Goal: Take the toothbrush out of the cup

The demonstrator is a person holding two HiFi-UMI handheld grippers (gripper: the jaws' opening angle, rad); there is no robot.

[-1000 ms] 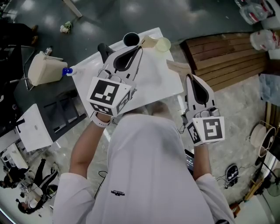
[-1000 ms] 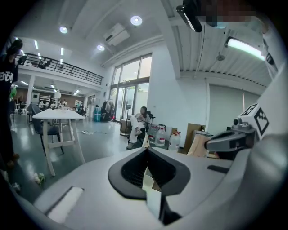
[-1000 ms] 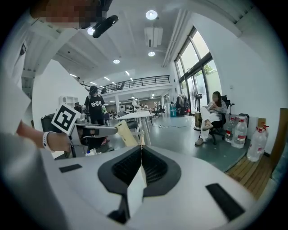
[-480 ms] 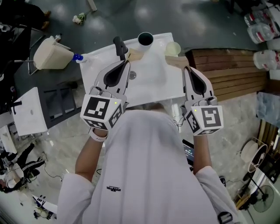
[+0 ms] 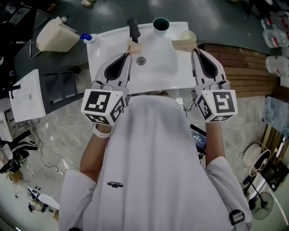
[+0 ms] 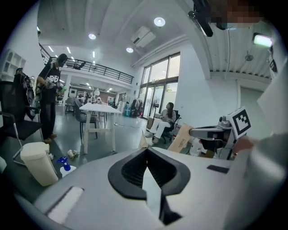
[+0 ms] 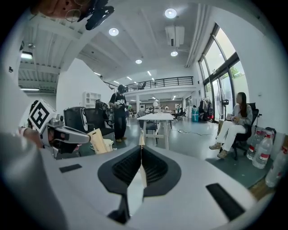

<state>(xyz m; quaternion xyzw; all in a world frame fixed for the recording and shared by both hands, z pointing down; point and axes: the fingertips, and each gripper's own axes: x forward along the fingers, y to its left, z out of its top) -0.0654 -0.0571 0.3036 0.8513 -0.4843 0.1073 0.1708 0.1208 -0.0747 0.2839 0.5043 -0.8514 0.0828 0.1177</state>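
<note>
A white table (image 5: 101,45) with a sink bowl stood in front of the person. A small round metal drain (image 5: 141,60) sat in the bowl. A black tap (image 5: 133,28) rose at the far edge. The dark round cup (image 5: 161,23) stood on that same edge, just beside the tap. From above, the toothbrush could not be made out in it. A pale yellow round thing (image 5: 188,34) sat at the far right corner.

The dark shiny floor (image 5: 108,11) lay behind the table. A cream bin (image 5: 53,34) and a blue-topped bottle (image 5: 86,37) stood to the left. Brown wooden boards (image 5: 244,67) lay to the right. The room was a big hall with round ceiling lights (image 7: 170,13) and tall windows (image 6: 157,85). A standing person in dark clothes (image 7: 119,112) was there, and a sitting person (image 7: 234,126) too.

The left hand-held gripper (image 5: 132,47) pointed at the tap, with its jaws pressed together on nothing. The right hand-held gripper (image 5: 183,44) was over the far right corner, and its jaws were also pressed together on nothing.

A second before, the table had sat crooked in the head view. The left hand-held gripper had its tip near the cup then. The right one had hung off the table's right side. Now the table sat straight and higher in the view, and both tips were over it.
</note>
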